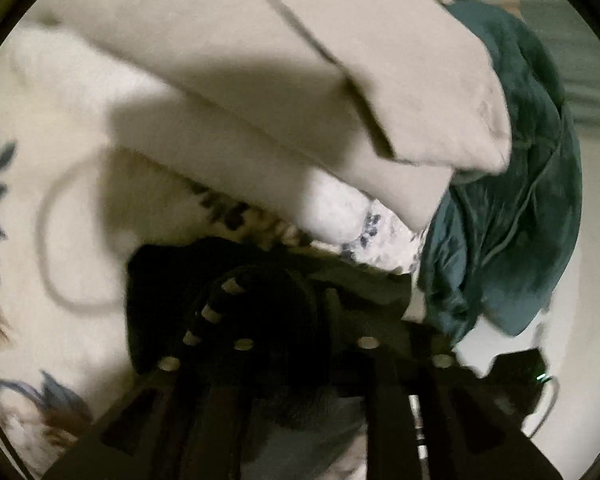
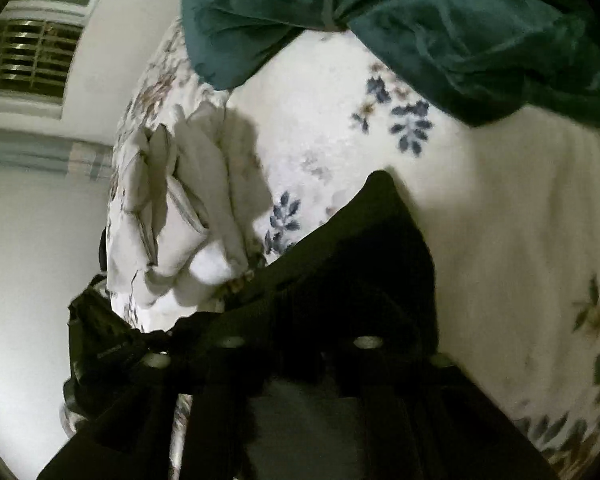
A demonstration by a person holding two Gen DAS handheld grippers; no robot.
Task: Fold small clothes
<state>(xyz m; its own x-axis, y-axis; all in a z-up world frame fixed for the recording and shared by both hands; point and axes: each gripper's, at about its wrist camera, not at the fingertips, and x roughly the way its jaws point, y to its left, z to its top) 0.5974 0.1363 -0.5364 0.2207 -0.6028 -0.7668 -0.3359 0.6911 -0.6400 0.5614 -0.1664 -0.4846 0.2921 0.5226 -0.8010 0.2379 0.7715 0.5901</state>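
A black garment (image 1: 260, 292) is bunched between the fingers of my left gripper (image 1: 284, 320), which is shut on it just above the floral bedspread (image 1: 60, 120). In the right wrist view the same black garment (image 2: 352, 256) drapes over my right gripper (image 2: 300, 320) and hides its fingertips; the jaws seem closed on the cloth. A pile of folded white clothes (image 2: 192, 216) lies left of the right gripper. A stack of beige folded cloth (image 1: 300, 92) lies beyond the left gripper.
A dark teal blanket (image 1: 512, 200) is heaped at the right of the left view and at the top of the right view (image 2: 420, 20). A thin cable (image 1: 44, 240) loops on the bedspread. A window with blinds (image 2: 32, 56) and a black bag (image 2: 96, 344) are at left.
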